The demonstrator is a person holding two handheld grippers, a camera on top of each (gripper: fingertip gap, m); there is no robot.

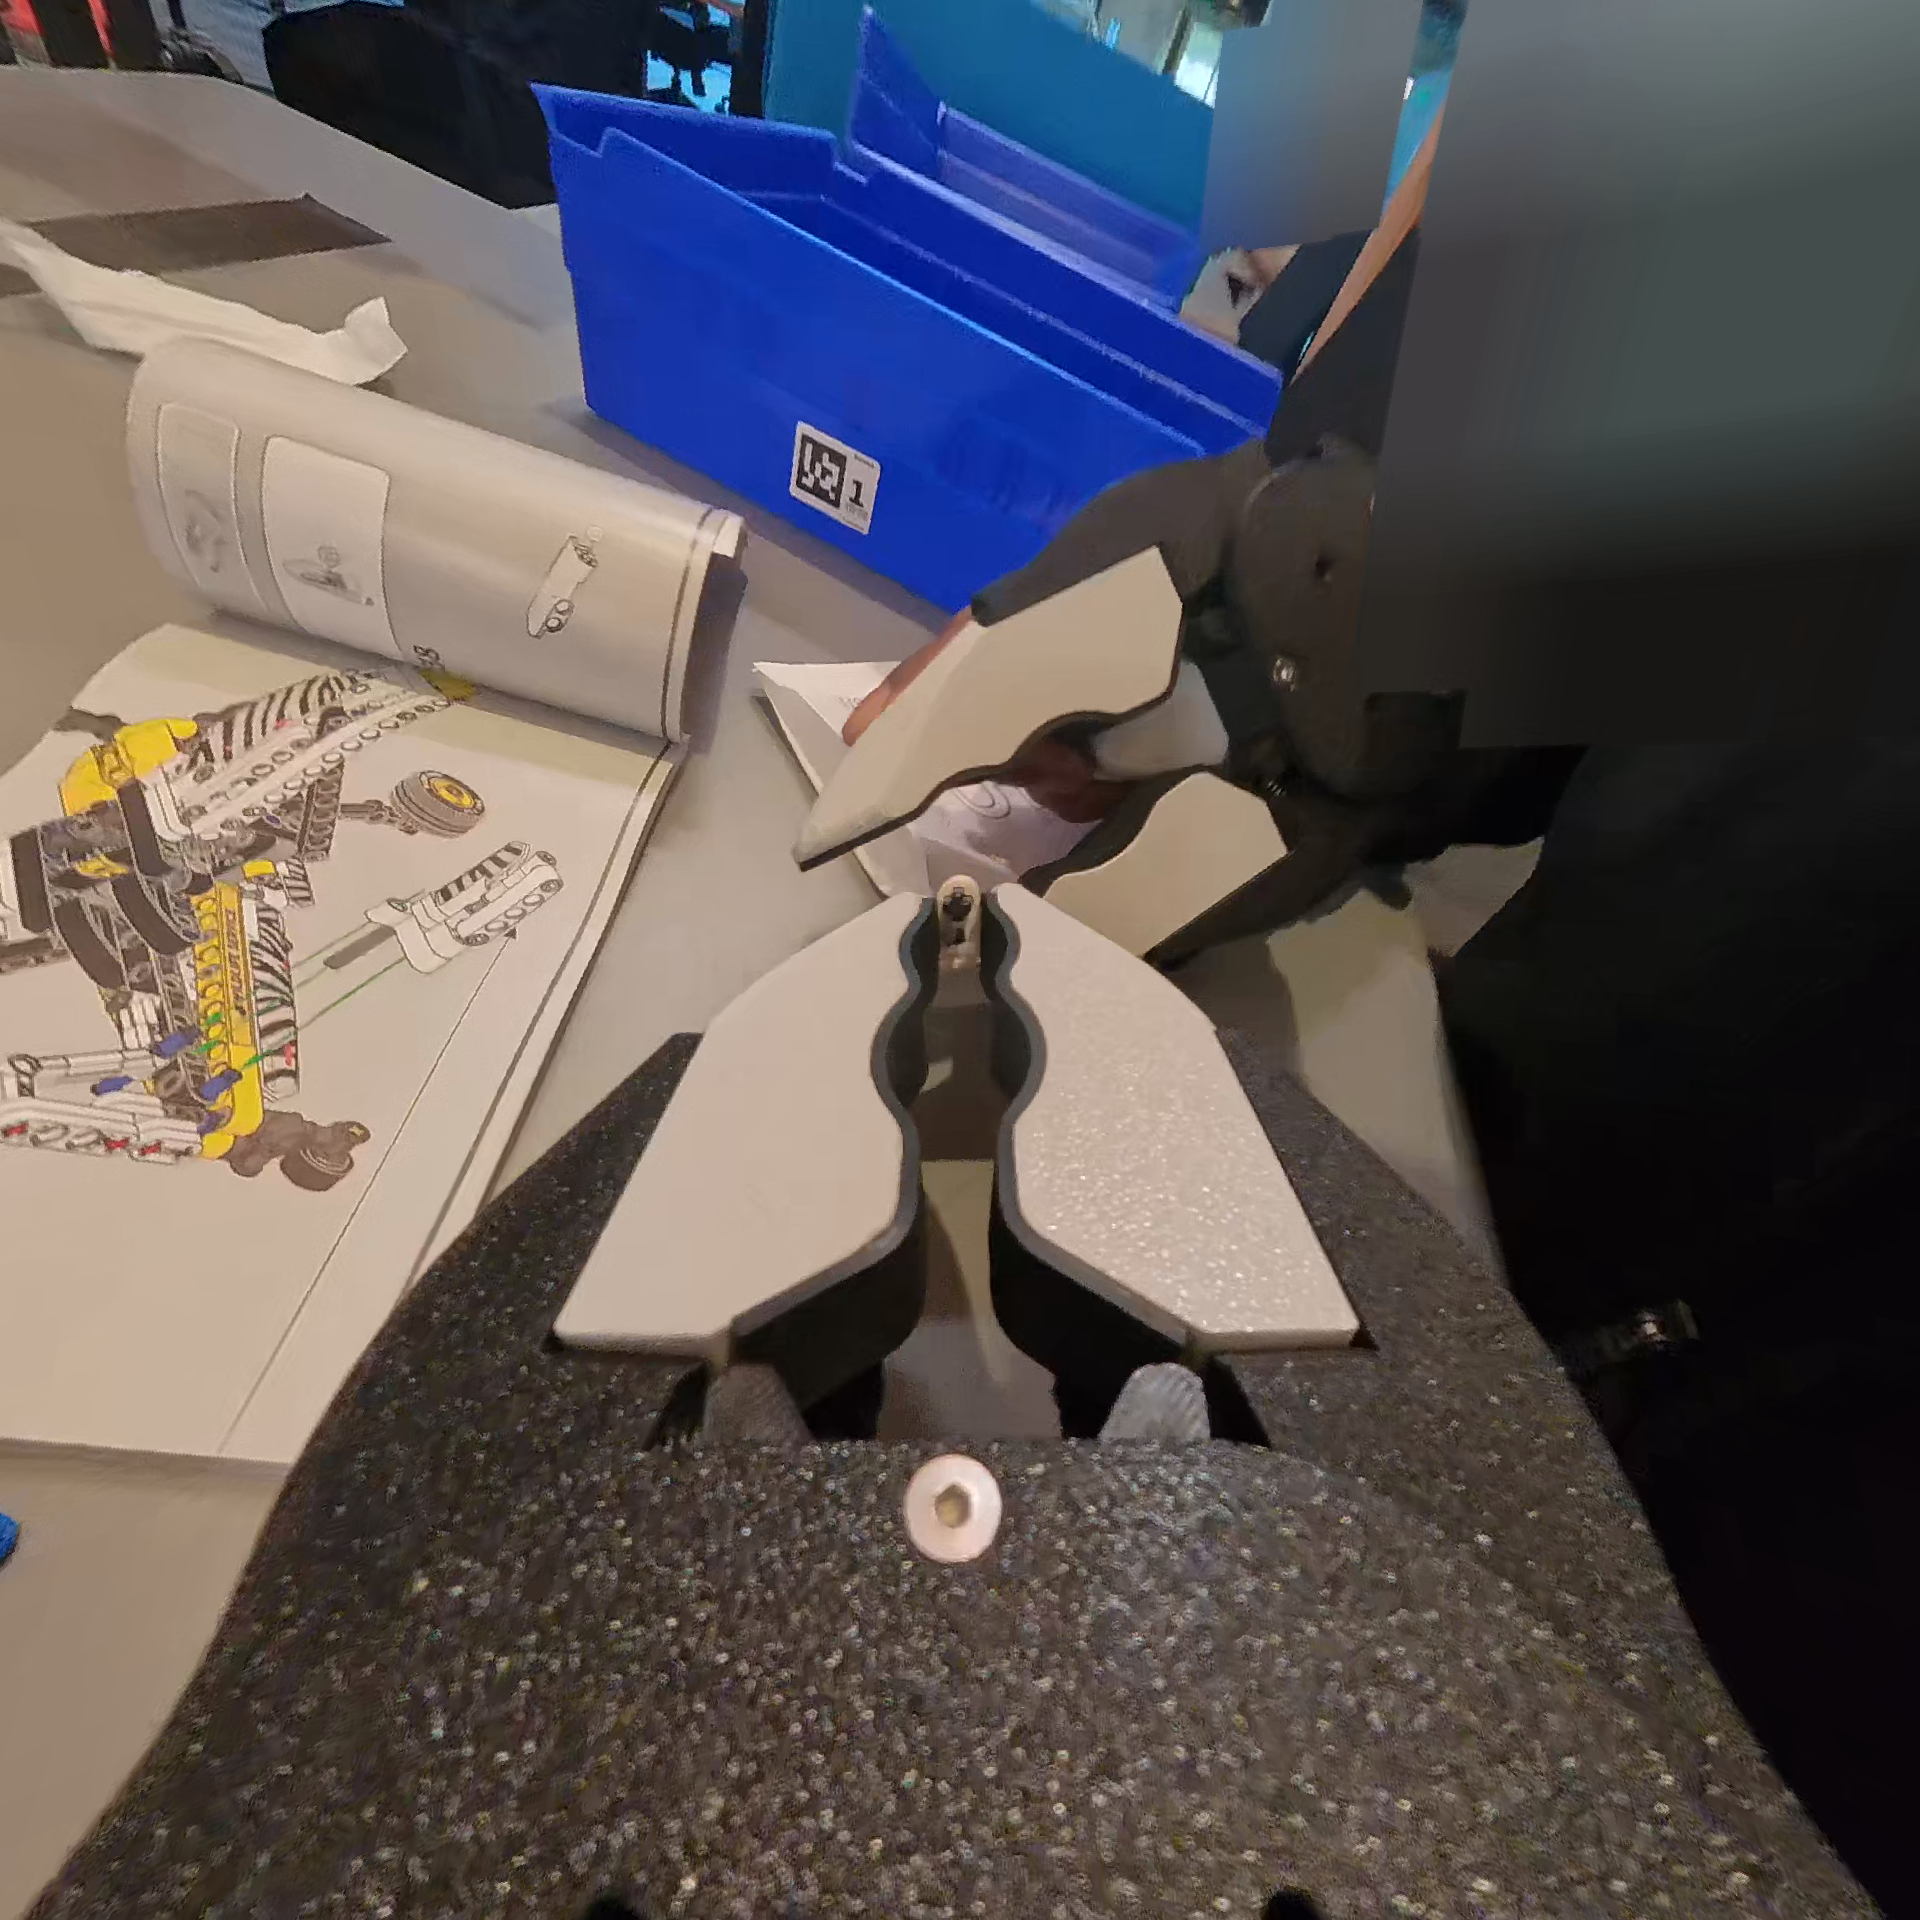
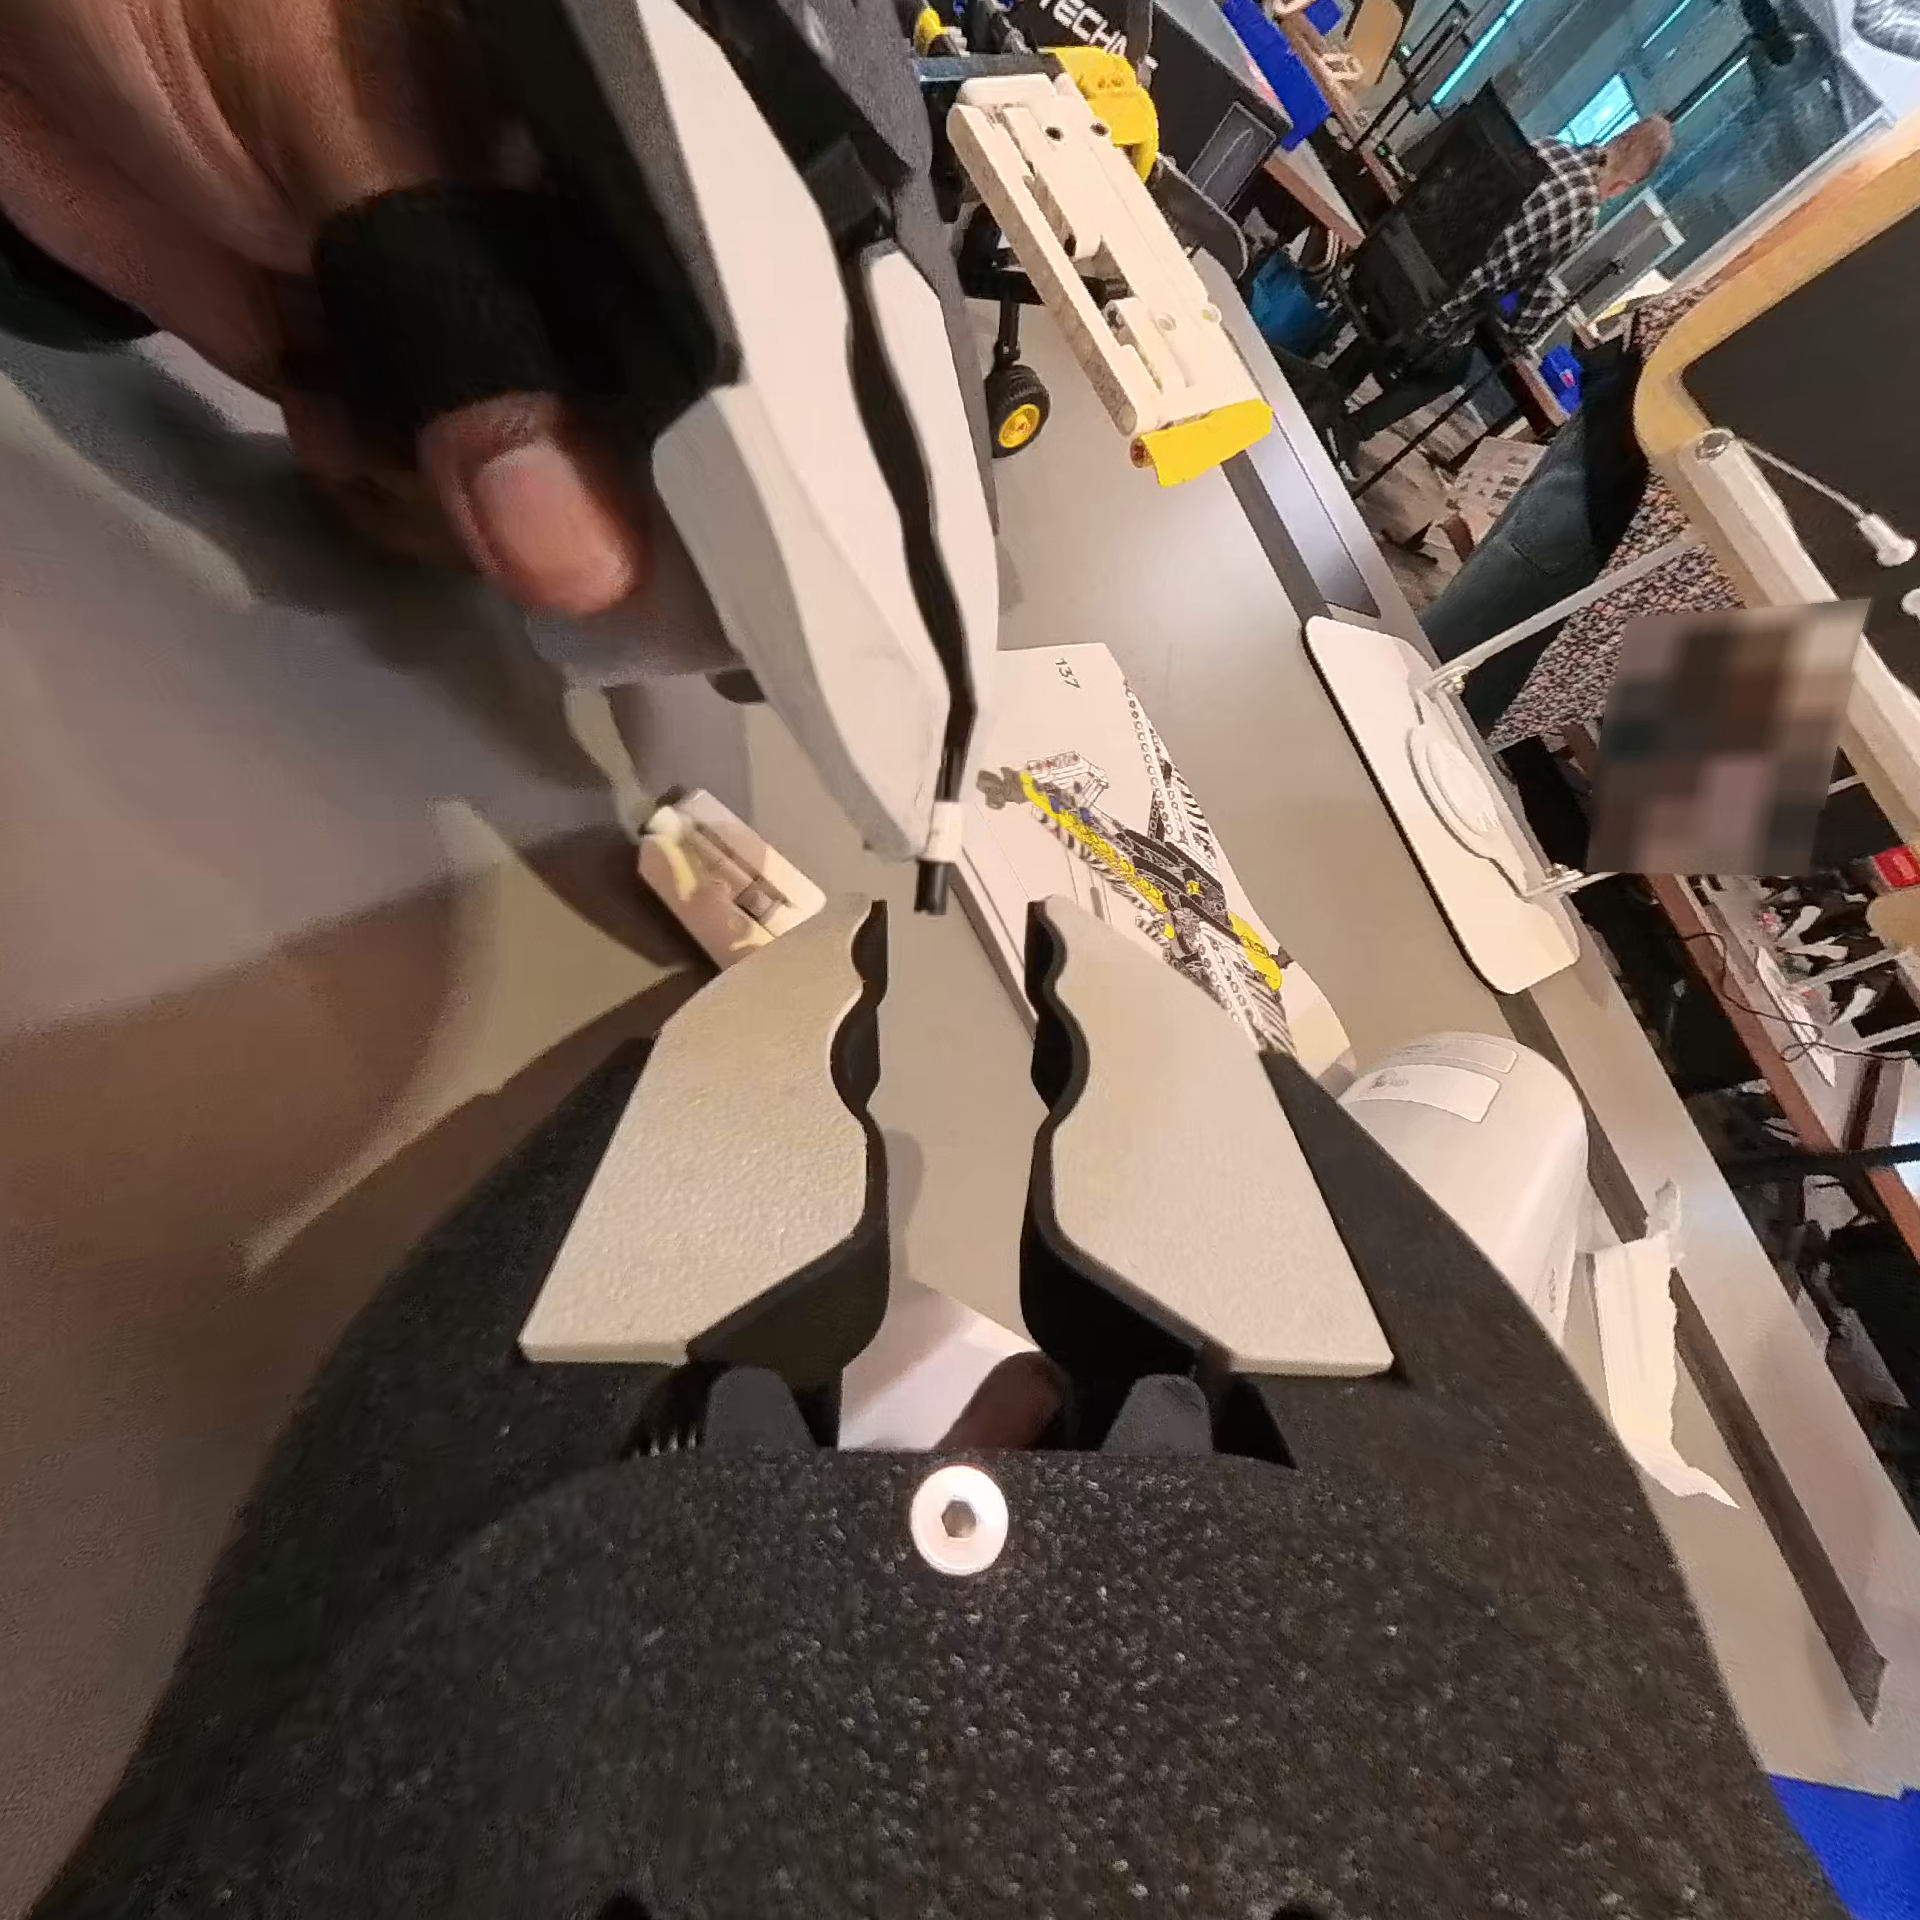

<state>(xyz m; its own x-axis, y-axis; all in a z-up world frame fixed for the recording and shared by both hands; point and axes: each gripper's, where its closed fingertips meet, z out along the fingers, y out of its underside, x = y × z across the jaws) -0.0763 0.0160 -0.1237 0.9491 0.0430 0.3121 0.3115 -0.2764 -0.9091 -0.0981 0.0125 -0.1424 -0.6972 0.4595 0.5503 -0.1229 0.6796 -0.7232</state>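
The left gripper point(image 1: 958, 914) has its jaws clamped on a small white connector piece point(image 1: 956, 920) at its fingertips; in the right wrist view that piece shows as a white collar on a thin black axle point(image 2: 932, 883) jutting from the tips. The right gripper point(image 2: 956, 925) sits just at 6 o'clock of that axle with its jaws apart, nothing between them. Farther out on the grey table point(image 1: 623, 935), an open instruction booklet point(image 1: 312, 987) lies at 9 o'clock, a blue bin point(image 1: 831, 343) at 12 o'clock, and a white-and-yellow brick model point(image 2: 1112, 281) beyond.
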